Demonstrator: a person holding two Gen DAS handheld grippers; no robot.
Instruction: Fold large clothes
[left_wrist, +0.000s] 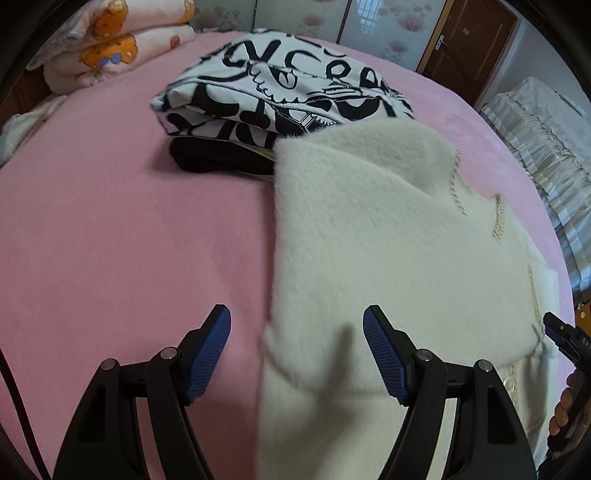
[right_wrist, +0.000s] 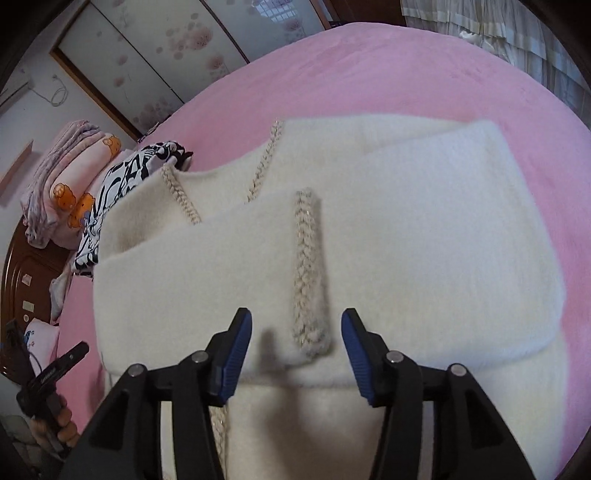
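Note:
A fluffy cream-white garment (left_wrist: 369, 240) with braided beige trim lies partly folded on the pink bed (left_wrist: 110, 229); it also fills the right wrist view (right_wrist: 388, 236). My left gripper (left_wrist: 297, 325) is open and empty, hovering over the garment's left edge. My right gripper (right_wrist: 296, 326) is open and empty, just above a folded layer, with a braided trim strip (right_wrist: 306, 273) between its fingers. The right gripper also shows at the right edge of the left wrist view (left_wrist: 565, 332); the left one shows low on the left of the right wrist view (right_wrist: 48, 373).
A folded black-and-white patterned garment (left_wrist: 280, 85) lies on a black one (left_wrist: 221, 158) behind the cream garment. Folded bear-print bedding (left_wrist: 122, 48) sits at the back left. A wooden headboard (right_wrist: 22, 280) is at the left, and a curtain (right_wrist: 498, 26) beyond the bed.

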